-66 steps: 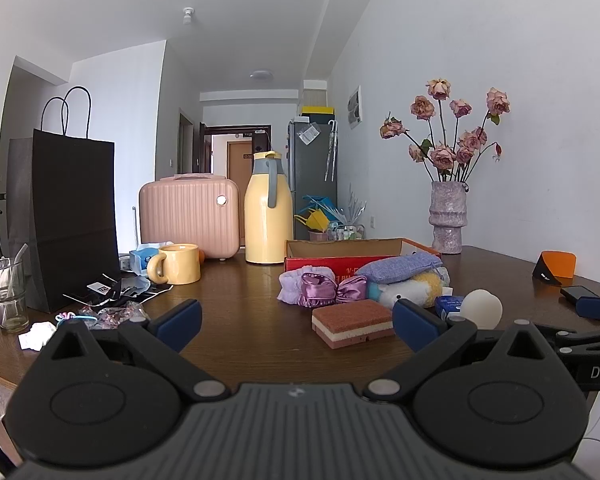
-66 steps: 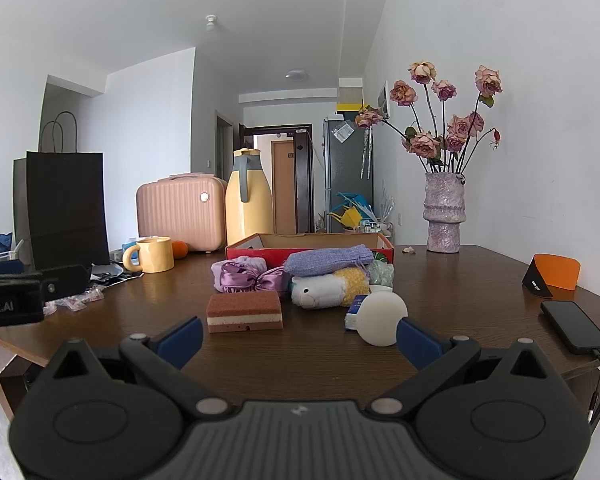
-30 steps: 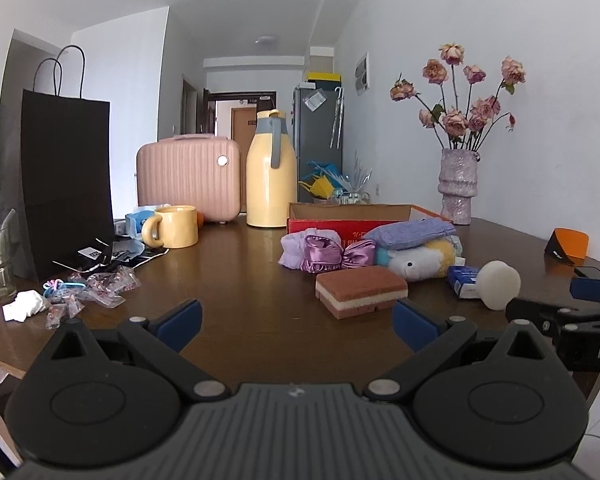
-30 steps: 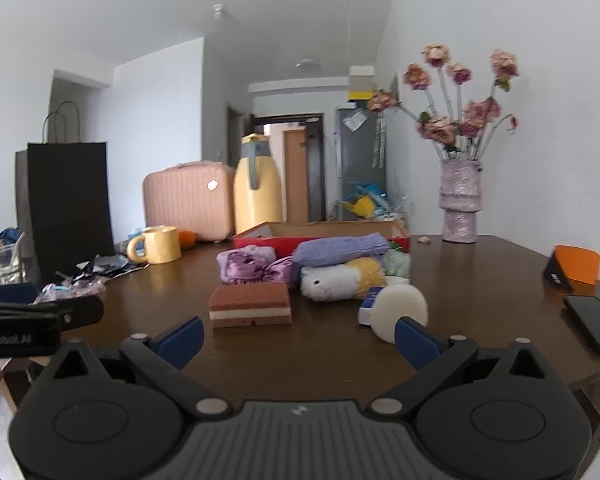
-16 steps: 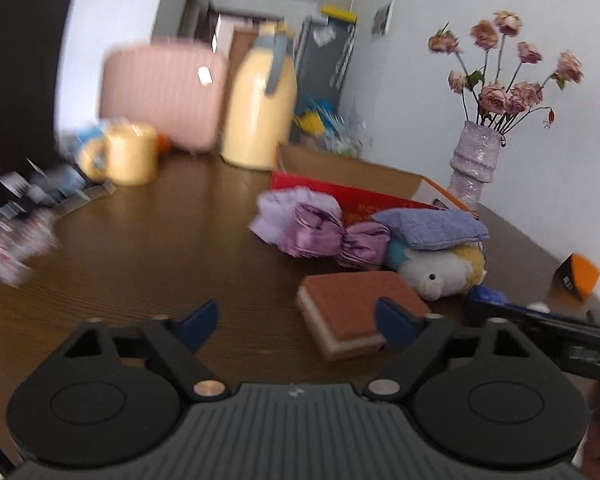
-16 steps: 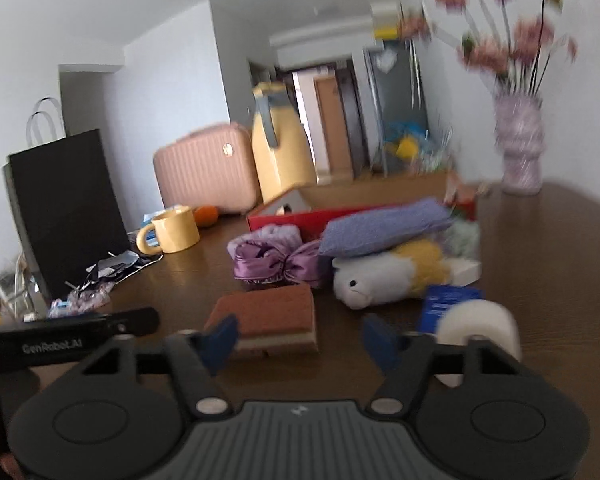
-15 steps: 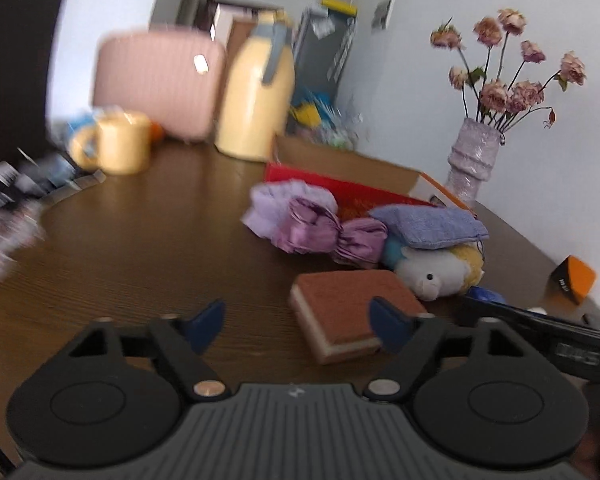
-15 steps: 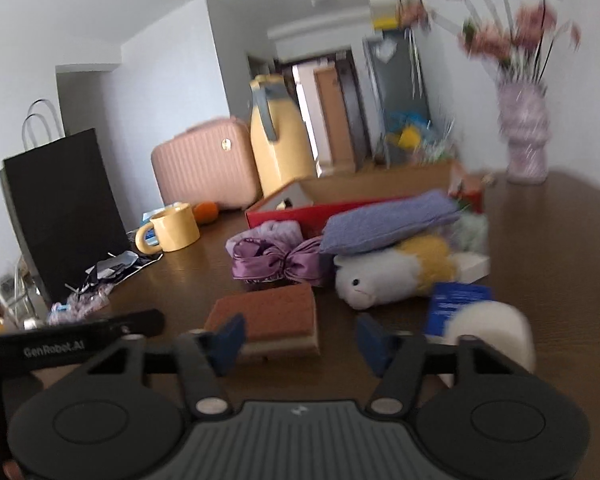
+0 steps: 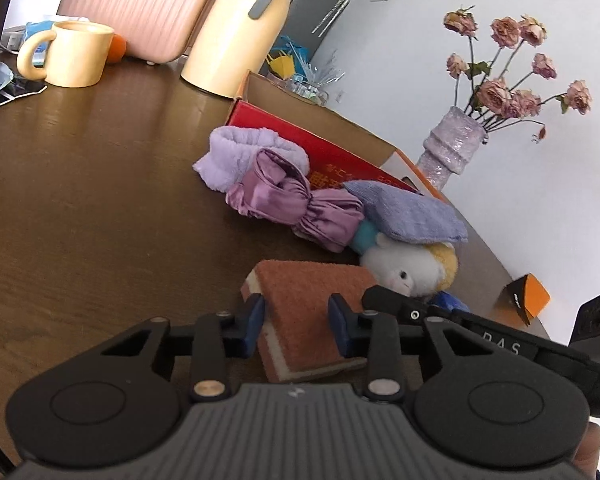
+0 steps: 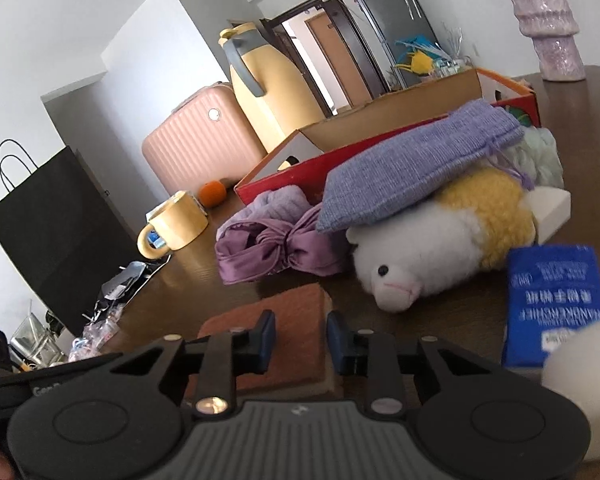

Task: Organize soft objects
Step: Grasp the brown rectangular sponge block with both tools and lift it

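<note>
A brown-topped sponge (image 9: 312,292) with cream layers lies flat on the dark wooden table (image 9: 80,200). My left gripper (image 9: 298,316) hovers just over its near part. Its jaws are closing, and the sponge is wider than the gap, with no pad pressing on it. My right gripper (image 10: 302,338) hangs over the same sponge (image 10: 296,308) from the other side, jaws also closing, nothing gripped. Behind lie a white and yellow plush toy (image 10: 420,240), a lavender pouch (image 10: 412,160) on top of it, a purple satin bow (image 9: 292,200) and a lilac fluffy cloth (image 9: 240,152).
An open red cardboard box (image 9: 320,152) stands behind the pile. A blue tissue packet (image 10: 552,288) and a white round puff (image 10: 580,360) lie at the right. Further off are a yellow mug (image 9: 76,56), a yellow jug (image 9: 240,32), a pink case (image 9: 140,0), a vase (image 9: 452,148) and a black paper bag (image 10: 52,216).
Both grippers have moved forward and down over the sponge and tilted. Their jaws have narrowed from wide open to a small gap.
</note>
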